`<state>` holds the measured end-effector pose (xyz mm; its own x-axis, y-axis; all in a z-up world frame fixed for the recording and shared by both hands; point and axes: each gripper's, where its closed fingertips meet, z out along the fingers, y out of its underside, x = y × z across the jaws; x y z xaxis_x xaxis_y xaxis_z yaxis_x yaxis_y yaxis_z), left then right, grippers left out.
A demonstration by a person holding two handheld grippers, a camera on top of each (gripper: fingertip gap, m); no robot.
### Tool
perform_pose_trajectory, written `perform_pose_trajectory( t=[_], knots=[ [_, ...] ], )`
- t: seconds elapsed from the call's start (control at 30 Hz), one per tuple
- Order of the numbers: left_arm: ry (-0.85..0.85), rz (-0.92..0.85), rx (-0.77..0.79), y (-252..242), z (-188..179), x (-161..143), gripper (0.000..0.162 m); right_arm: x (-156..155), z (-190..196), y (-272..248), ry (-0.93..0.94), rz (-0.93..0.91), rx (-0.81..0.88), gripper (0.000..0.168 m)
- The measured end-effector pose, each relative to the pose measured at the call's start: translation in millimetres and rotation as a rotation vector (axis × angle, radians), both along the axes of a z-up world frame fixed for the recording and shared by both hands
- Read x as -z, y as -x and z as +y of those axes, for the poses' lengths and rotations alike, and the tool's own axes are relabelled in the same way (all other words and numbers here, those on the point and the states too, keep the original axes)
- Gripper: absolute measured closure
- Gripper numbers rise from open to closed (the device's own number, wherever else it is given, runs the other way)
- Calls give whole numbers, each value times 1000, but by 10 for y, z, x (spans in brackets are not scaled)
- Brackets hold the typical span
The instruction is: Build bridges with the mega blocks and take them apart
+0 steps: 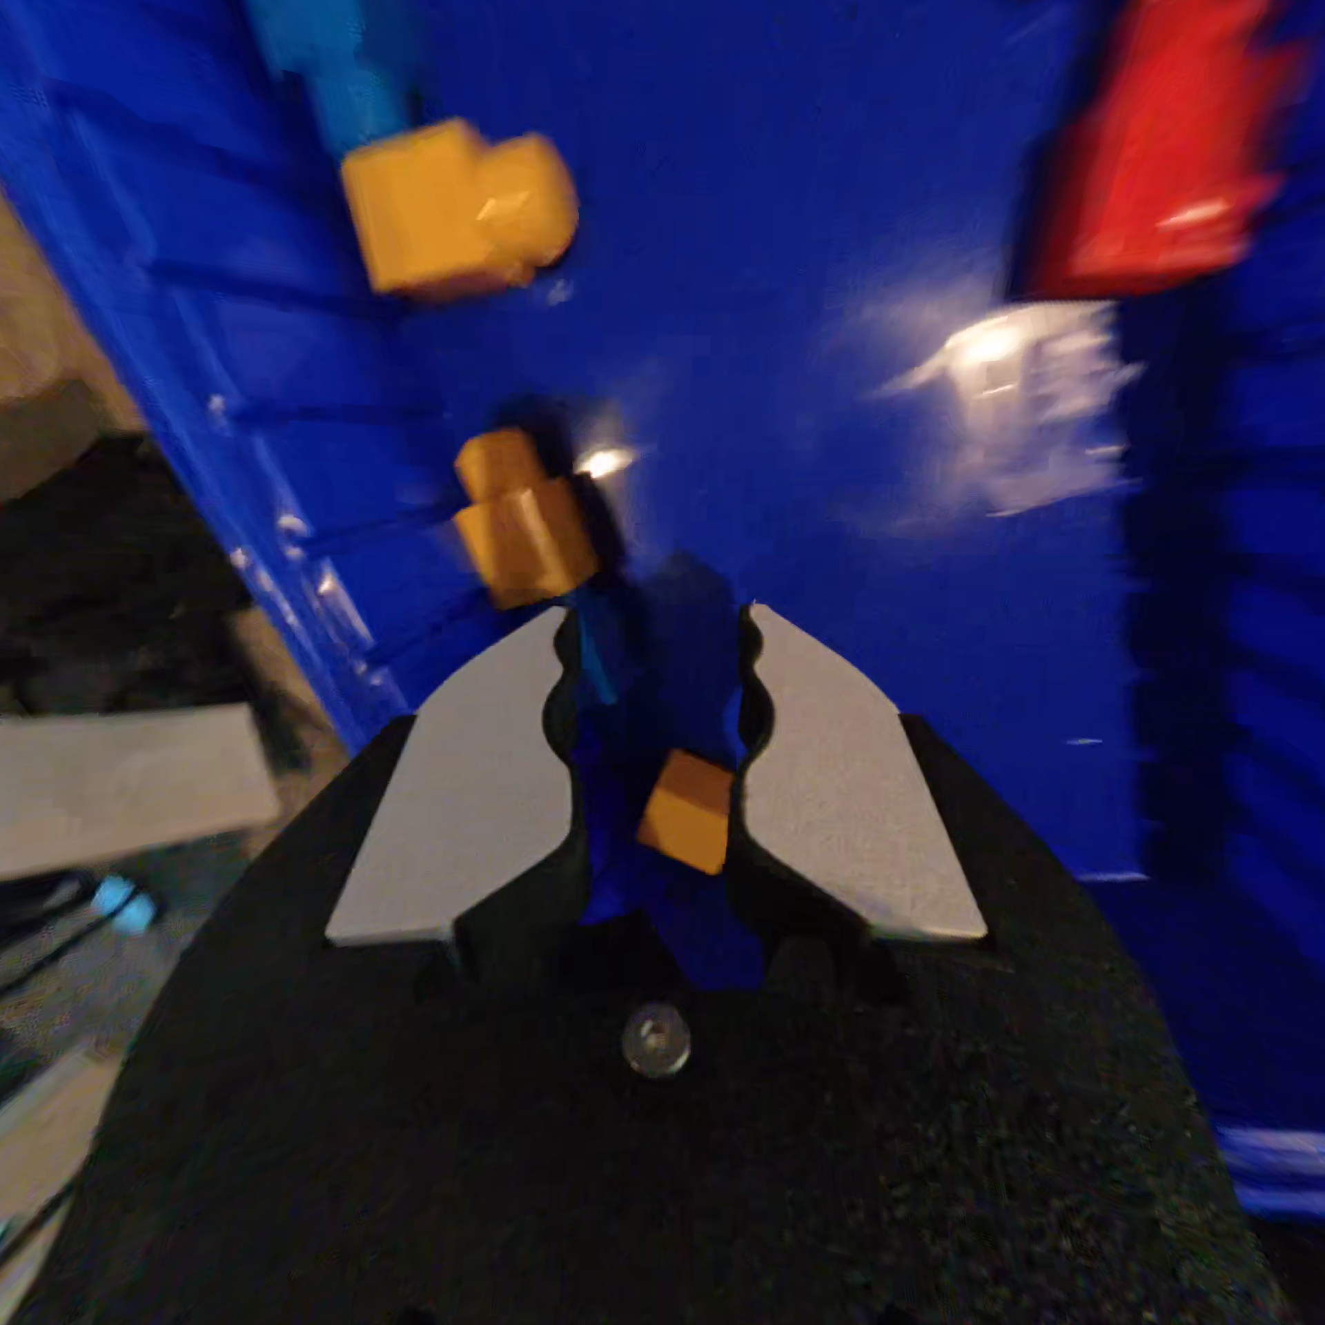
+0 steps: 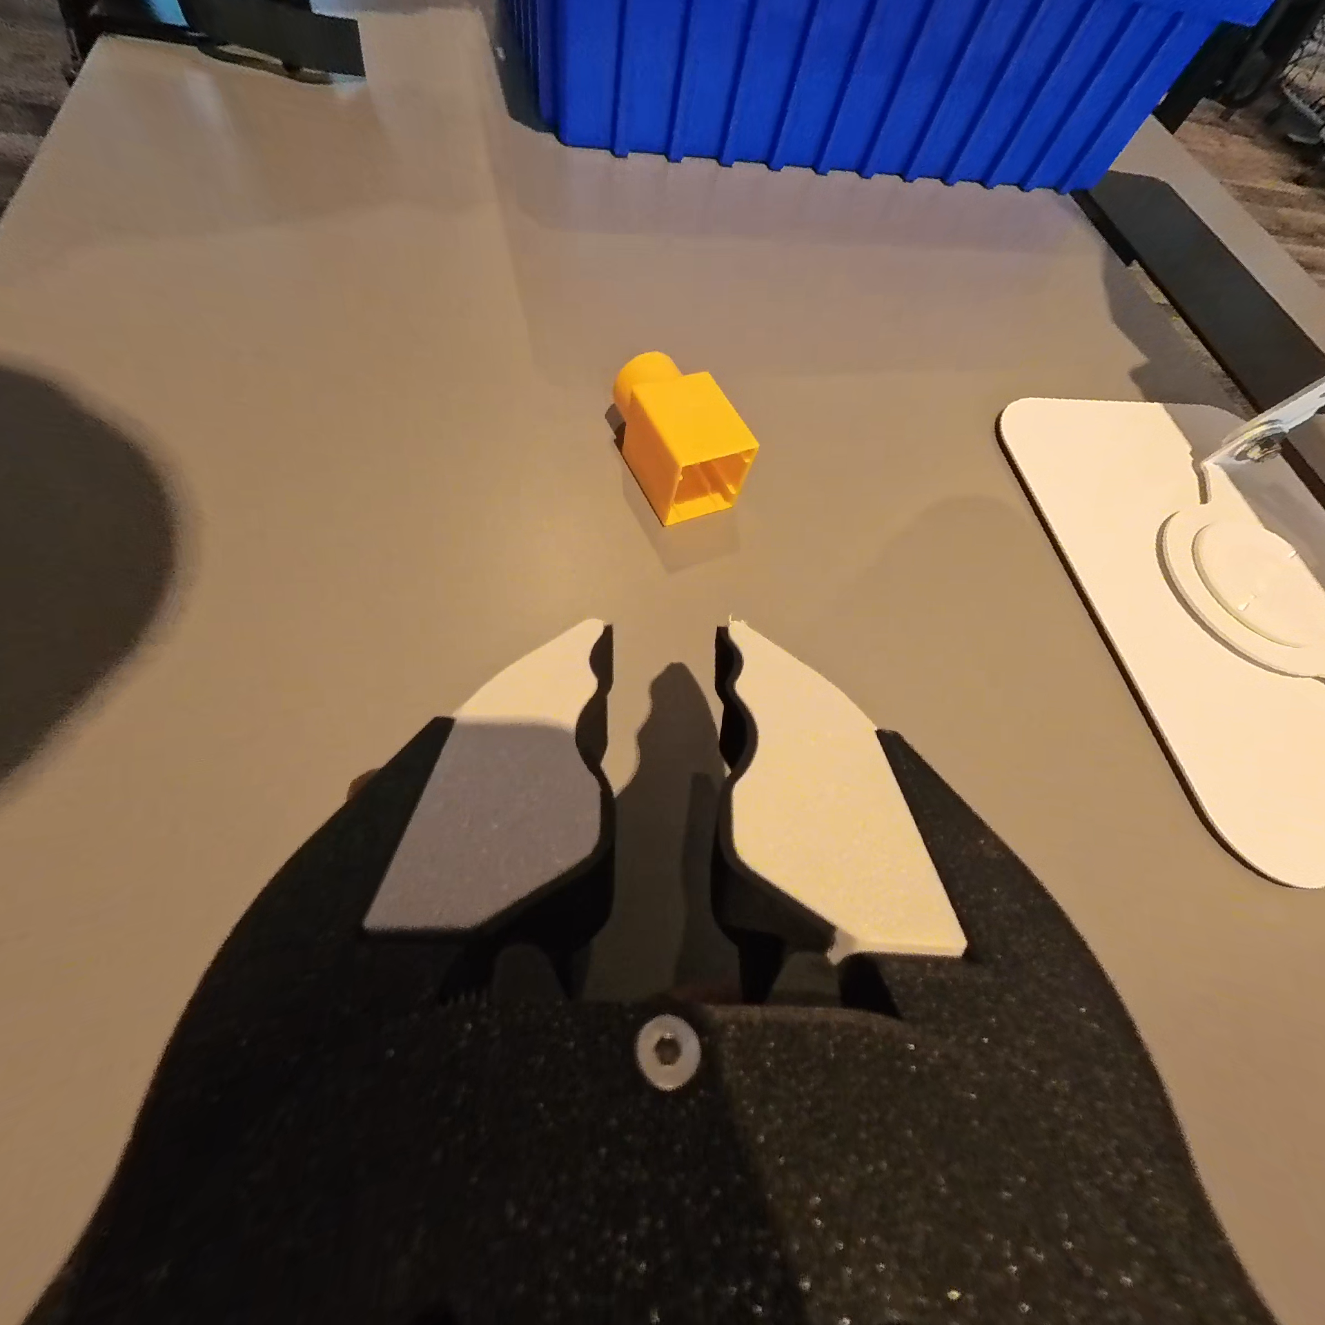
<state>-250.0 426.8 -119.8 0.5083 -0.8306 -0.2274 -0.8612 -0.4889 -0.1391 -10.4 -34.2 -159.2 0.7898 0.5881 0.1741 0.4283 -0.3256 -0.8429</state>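
In the left wrist view, which is motion-blurred, my left gripper (image 1: 656, 609) hangs open inside a blue bin (image 1: 824, 215). A small yellow block (image 1: 685, 814) shows in the gap between the fingers, close to the right finger; I cannot tell if it touches. Two more yellow blocks (image 1: 459, 208) (image 1: 520, 530), a red block (image 1: 1147, 165) and a light blue block (image 1: 344, 72) lie in the bin. In the right wrist view my right gripper (image 2: 665, 624) is open and empty above the grey table (image 2: 287, 358). A single-stud yellow block (image 2: 685, 444) lies on its side just ahead of the fingertips.
The ribbed blue bin (image 2: 860, 86) stands at the table's far edge. A white flat stand base (image 2: 1118, 609) with a clear arm lies at the right. A dark blurred shadow (image 2: 72, 545) sits at the left. The table edge (image 1: 129, 781) and floor show left of the bin.
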Motion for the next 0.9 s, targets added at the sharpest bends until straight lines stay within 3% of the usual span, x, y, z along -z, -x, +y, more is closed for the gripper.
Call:
perform_pose_trajectory(
  t=[0.03, 0.2, 0.27, 0.43, 0.53, 0.63, 0.77, 0.9],
  knots=[
    [-21, 70, -31, 106, 86, 75, 120, 2, 0, 2, 2, 0, -2, 141],
    [-111, 355, -74, 435, 248, 348, 124, 5, -10, 11, 3, -1, -12, 142],
    [-103, 398, -79, 501, 237, 483, 116, 1, -16, 15, 1, 0, -15, 142],
    [-31, 315, -76, 431, 70, 580, 98, -4, -24, 16, -5, -2, -17, 142],
    [50, 204, -61, 312, -68, 479, 109, 1, -28, 23, -7, -12, -20, 141],
    [-12, 176, -70, 324, 20, 315, 105, 12, -30, 29, -6, -25, -22, 141],
    [44, 179, -102, 364, 2, 452, 99, 25, -30, 36, -6, -40, -23, 141],
    [95, 111, -179, 312, -23, 630, 113, 30, -30, 38, -7, -48, -23, 141]
  ],
)
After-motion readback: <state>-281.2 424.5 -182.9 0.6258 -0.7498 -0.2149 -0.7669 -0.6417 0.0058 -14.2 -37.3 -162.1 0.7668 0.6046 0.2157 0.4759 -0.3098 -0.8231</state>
